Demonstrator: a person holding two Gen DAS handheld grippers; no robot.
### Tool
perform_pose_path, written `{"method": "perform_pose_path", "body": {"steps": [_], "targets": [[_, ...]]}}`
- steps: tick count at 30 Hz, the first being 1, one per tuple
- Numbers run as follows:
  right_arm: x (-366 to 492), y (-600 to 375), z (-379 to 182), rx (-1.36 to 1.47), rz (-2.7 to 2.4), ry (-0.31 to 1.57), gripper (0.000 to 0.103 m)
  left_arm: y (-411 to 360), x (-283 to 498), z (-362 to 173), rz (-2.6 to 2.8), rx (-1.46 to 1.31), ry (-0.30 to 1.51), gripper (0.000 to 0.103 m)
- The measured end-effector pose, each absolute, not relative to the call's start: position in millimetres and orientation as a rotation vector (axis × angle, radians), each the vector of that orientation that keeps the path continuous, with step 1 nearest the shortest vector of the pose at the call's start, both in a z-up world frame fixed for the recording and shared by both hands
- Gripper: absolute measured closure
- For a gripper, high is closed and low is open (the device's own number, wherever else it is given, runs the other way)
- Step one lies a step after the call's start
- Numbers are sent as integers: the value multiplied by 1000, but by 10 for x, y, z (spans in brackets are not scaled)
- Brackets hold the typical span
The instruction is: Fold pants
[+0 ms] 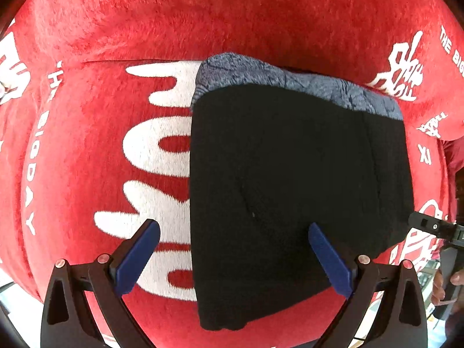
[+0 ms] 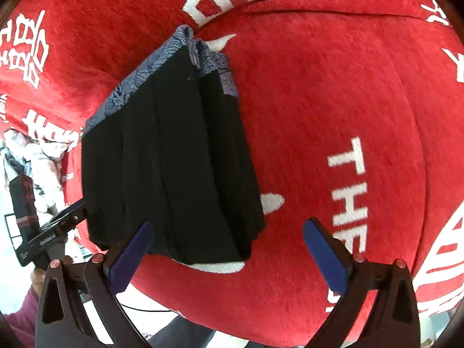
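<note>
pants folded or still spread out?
Folded. The black pants lie as a compact stacked rectangle on the red blanket, layered edges showing, blue-grey patterned waistband at the far end. Both tongs open, holding nothing.

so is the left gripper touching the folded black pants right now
Cannot tell. In the left wrist view the open left gripper straddles the folded black pants' edge, but neither view shows contact or a gap plainly.

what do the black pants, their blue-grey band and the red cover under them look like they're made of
Black pants: soft matte fabric, likely a knit or fleece; no shine, and the folded edges look thick. Blue-grey band: thinner woven-looking cloth with a dark printed pattern and fine wrinkles. Red cover: plush, velvety pile with white lettering; the nap shows brushed streaks, perhaps chenille or flannel.
</note>
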State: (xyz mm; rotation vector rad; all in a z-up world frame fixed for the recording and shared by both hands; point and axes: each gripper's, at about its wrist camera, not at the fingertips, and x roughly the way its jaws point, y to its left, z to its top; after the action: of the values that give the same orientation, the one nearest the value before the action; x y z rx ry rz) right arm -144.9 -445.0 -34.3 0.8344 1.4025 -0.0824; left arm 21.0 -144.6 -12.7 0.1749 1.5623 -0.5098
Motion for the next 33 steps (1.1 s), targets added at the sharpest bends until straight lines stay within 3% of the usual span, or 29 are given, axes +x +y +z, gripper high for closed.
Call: {"method": "perform_pose_path", "body": {"steps": [17, 27, 30, 31, 32, 33], "targets": [[-848, -4745, -818, 1035, 265, 1316, 0, -1447, 629, -632, -678, -103, 1642, 1], [-933, -5020, -879, 1131, 300, 1284, 1, -1526, 661, -697, -692, -67, 1641, 0], [-761, -4792, -781, 966, 277, 1368, 10, -1518, 664, -698, -699, -84, 1643, 1], [-743, -4755, -744, 918, 268, 1386, 25, -1518, 654, -686, -701, -89, 1635, 3], [-749, -4752, -721, 918, 272, 1390, 29, -1507, 638, -660, -717, -103, 1628, 16], [-751, -4750, -709, 928, 271, 1385, 32, -1501, 618, -616, -728, -111, 1616, 19]]}}
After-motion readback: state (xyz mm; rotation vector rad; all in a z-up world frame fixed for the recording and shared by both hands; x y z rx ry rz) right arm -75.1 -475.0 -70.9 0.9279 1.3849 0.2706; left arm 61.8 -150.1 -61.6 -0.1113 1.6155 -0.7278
